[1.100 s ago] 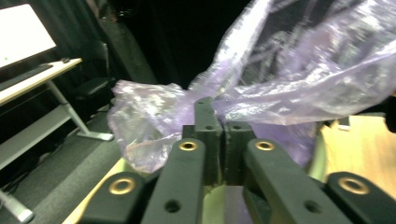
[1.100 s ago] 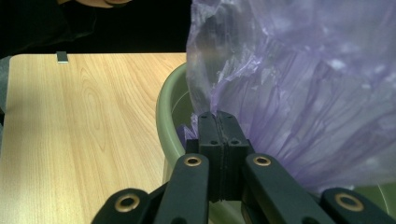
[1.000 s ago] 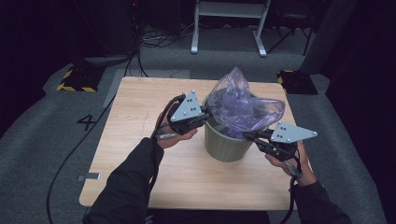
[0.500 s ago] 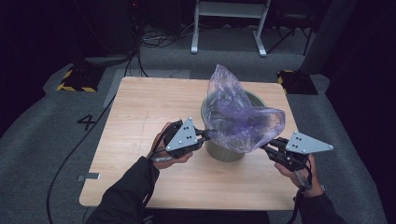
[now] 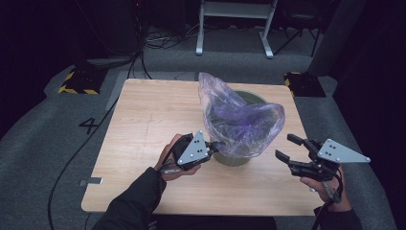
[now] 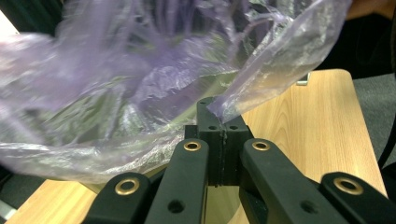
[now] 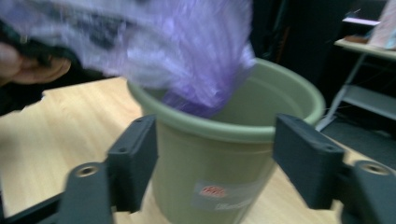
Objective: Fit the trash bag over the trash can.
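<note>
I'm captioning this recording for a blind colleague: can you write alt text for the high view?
A translucent purple plastic bag billows out of a green plastic bucket on a light wooden table. The left claw is shut on the bag's edge beside the bucket. The right claw is open, clear of the bag at the table's right edge.

Thin translucent purple plastic bag [image 5: 242, 122], crinkled and faintly glossy; green bin [image 7: 219, 154] smooth matt plastic with a paper-like label; table [image 5: 143, 120] light wood-grain, matt; left gripper [image 6: 219, 123] matt black plastic, brass-coloured rivets.
</note>
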### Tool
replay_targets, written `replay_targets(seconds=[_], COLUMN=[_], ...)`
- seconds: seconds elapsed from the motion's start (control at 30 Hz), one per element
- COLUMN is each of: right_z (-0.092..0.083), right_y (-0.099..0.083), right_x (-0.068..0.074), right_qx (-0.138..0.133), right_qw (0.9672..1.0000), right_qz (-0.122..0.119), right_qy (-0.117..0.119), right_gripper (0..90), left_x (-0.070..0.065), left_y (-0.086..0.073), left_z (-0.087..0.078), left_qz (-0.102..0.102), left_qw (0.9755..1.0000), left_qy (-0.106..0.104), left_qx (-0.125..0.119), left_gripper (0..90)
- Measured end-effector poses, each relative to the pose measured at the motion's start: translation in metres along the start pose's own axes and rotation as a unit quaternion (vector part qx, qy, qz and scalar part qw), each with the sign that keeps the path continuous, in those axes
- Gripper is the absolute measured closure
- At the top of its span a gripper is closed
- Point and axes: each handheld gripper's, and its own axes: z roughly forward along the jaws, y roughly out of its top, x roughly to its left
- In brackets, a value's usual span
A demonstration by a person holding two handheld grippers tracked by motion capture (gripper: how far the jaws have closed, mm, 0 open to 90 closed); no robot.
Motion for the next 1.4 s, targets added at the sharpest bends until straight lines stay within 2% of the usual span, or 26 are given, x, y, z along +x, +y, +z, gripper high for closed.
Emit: replay_targets(seconds=[0.1, 0.23, 0.4, 0.47, 0.57, 0.7, 0.8, 0.87, 0.9, 0.97, 1.03, 1.07, 1.1, 1.23, 1.33, 1.4], right_z=[-0.009, -0.011, -0.003, 0.002, 0.011, 0.021, 0.026, 0.030, 0.032, 0.036, 0.037, 0.038, 0.039, 0.040, 0.039, 0.038], right_y=[0.011, 0.025, 0.041, 0.048, 0.057, 0.062, 0.061, 0.058, 0.055, 0.050, 0.046, 0.044, 0.042, 0.037, 0.033, 0.028], right_x=[0.001, 0.008, 0.022, 0.028, 0.036, 0.046, 0.049, 0.051, 0.051, 0.052, 0.052, 0.052, 0.051, 0.049, 0.048, 0.046], right_qx=[-0.018, -0.028, -0.036, -0.038, -0.041, -0.040, -0.030, -0.021, -0.012, -0.003, -0.001, 0.000, 0.001, 0.006, 0.004, 0.009], right_qw=[0.9998, 0.9996, 0.9993, 0.9992, 0.9987, 0.9980, 0.9985, 0.9991, 0.9994, 0.9995, 0.9997, 0.9996, 0.9997, 0.9998, 0.9999, 0.9998], right_qz=[0.002, 0.000, 0.001, 0.001, 0.005, 0.005, 0.010, 0.013, 0.017, 0.019, 0.017, 0.017, 0.015, 0.014, 0.010, 0.011], right_qy=[-0.009, -0.011, 0.003, 0.014, 0.031, 0.050, 0.045, 0.035, 0.028, 0.025, 0.020, 0.023, 0.019, 0.015, 0.011, 0.011], right_gripper=[26.7, 24.2, 22.2, 22.2, 22.2, 21.9, 23.1, 27.4, 35.0, 41.1, 56.8, 58.7, 66.4, 69.0, 82.3, 87.4], left_x=[-0.002, -0.004, -0.009, -0.010, -0.012, -0.014, -0.018, -0.020, -0.020, -0.021, -0.021, -0.022, -0.022, -0.023, -0.026, -0.027], left_y=[0.000, 0.000, 0.000, 0.001, 0.001, -0.001, -0.002, -0.004, -0.004, -0.005, -0.006, -0.006, -0.006, -0.008, -0.011, -0.013], left_z=[0.003, 0.007, 0.011, 0.013, 0.015, 0.019, 0.023, 0.025, 0.026, 0.028, 0.030, 0.031, 0.031, 0.034, 0.038, 0.039], left_qz=[0.003, 0.006, 0.013, 0.019, 0.016, 0.022, 0.027, 0.028, 0.028, 0.025, 0.023, 0.022, 0.023, 0.022, 0.019, 0.018], left_qw=[1.0000, 0.9999, 0.9998, 0.9996, 0.9996, 0.9993, 0.9990, 0.9988, 0.9987, 0.9987, 0.9987, 0.9987, 0.9986, 0.9985, 0.9985, 0.9985], left_qy=[-0.003, -0.007, -0.009, -0.011, -0.011, -0.009, -0.006, -0.007, -0.008, -0.008, -0.008, -0.009, -0.009, -0.010, -0.009, -0.008], left_qx=[0.003, 0.009, 0.014, 0.018, 0.020, 0.027, 0.037, 0.041, 0.041, 0.043, 0.044, 0.046, 0.047, 0.050, 0.050, 0.051], left_gripper=[89.6, 89.6, 89.7, 89.6, 89.7, 89.7, 89.7, 89.6, 89.7, 89.7, 89.7, 89.7, 89.6, 89.6, 89.4, 85.5])
